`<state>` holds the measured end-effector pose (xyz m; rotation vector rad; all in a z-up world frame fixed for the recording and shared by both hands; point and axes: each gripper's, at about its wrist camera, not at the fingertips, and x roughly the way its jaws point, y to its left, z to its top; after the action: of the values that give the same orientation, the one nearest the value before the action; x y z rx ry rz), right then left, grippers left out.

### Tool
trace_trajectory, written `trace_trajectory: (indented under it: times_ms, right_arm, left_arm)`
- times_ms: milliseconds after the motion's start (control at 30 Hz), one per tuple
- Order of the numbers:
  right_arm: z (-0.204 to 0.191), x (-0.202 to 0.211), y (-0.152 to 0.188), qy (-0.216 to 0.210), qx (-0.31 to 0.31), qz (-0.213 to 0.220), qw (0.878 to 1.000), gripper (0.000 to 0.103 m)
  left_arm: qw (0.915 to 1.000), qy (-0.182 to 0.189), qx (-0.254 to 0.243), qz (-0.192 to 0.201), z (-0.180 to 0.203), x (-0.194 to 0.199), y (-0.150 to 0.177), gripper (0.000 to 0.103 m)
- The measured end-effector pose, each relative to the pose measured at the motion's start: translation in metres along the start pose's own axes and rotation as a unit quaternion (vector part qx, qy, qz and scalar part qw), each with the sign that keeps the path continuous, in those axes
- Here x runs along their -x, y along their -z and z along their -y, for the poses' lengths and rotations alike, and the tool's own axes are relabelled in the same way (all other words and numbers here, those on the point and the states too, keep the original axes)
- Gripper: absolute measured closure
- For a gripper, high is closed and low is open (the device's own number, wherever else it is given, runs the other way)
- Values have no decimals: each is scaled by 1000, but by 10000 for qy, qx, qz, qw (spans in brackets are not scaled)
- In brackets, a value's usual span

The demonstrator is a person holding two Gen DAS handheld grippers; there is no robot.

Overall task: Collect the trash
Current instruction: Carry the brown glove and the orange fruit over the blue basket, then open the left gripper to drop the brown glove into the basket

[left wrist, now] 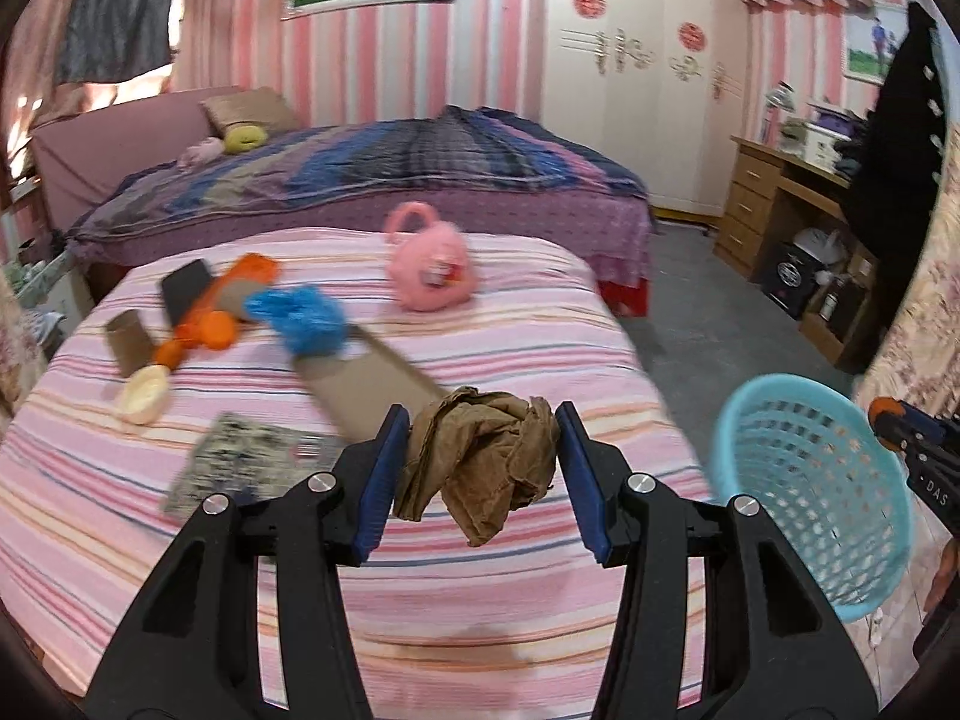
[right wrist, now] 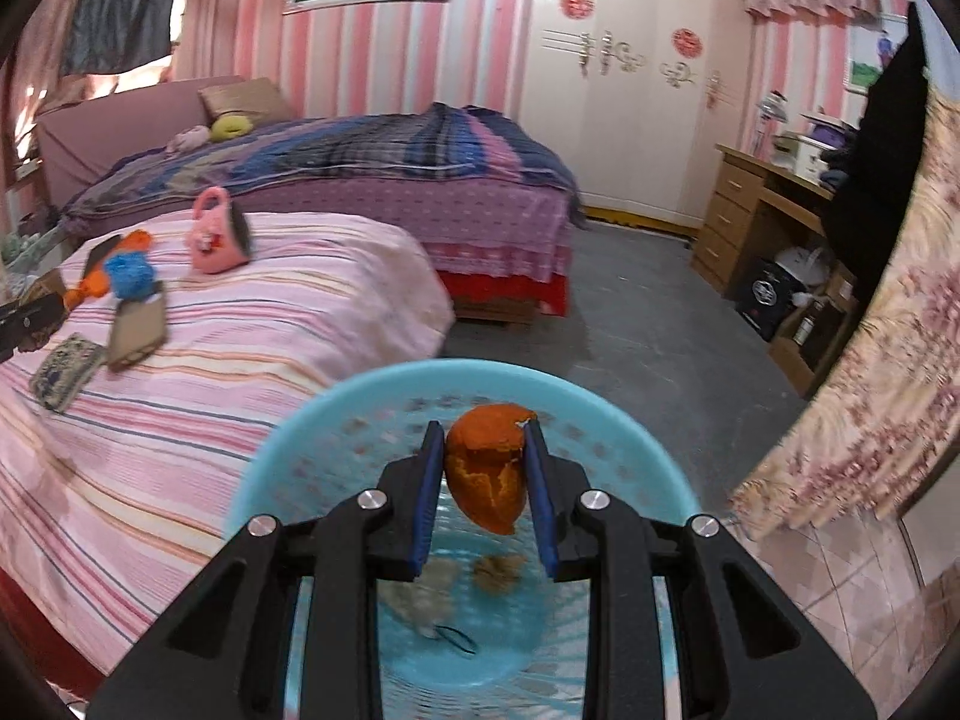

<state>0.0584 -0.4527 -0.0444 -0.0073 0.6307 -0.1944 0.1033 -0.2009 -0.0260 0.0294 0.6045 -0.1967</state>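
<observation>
Trash is in both grippers at once. From the left wrist view, the left gripper (left wrist: 483, 450) squeezes a crumpled brown paper wad (left wrist: 480, 456) between its blue pads, jaws closed in on it from both sides, and holds it above the pink striped bed (left wrist: 420, 588). Off to the right, beyond the bed edge, sits the blue basket (left wrist: 810, 498), with the right gripper's orange-tipped body showing just past its rim. More litter lies on the bedspread further back: a cardboard strip (left wrist: 372, 384), a blue crumpled lump (left wrist: 306, 318), orange scraps (left wrist: 210, 324), a small cardboard tube (left wrist: 129, 342), a pale lid-like piece (left wrist: 141, 399) and a patterned pouch (left wrist: 240, 462). A pink toy handbag (left wrist: 429, 267) stands behind them; I judge it not trash.

Over to the right wrist view: the right gripper (right wrist: 486, 468) clamps an orange peel (right wrist: 489, 468), jaws narrow around it, poised directly over the mouth of the basket (right wrist: 288, 438). Inside, on the bottom, lie a brownish crumb-like piece (right wrist: 495, 573), a pale blurred clump (right wrist: 420, 594) and a thin dark loop (right wrist: 456, 639).

My read: this is the drop step. The right needs only to open; the left must travel right, over the rim, before letting go.
</observation>
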Motion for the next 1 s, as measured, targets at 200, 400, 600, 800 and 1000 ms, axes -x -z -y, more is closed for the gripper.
trace_trajectory:
  times_ms: [200,400,600,800,1000]
  right_arm:
    - [34,-5,8,187,-248,-99,9995,76]
    - [57,-15,17,199,-584,-101,9980,76]
    - [62,-24,23,206,-786,17,9967,76]
    - [61,-26,23,268,-752,-13,9968,76]
    - [59,-26,23,282,-716,-22,9970,76]
  left_arm:
    - [9987,431,-257,-111,59,-15,6,54]
    - [9961,756,-439,-141,105,-28,10,54]
    - [9931,968,-649,-137,145,-38,16,54]
    - [9906,1036,-887,-30,165,-41,20,53]
    - [9918,1034,-752,-15,151,-44,12,21]
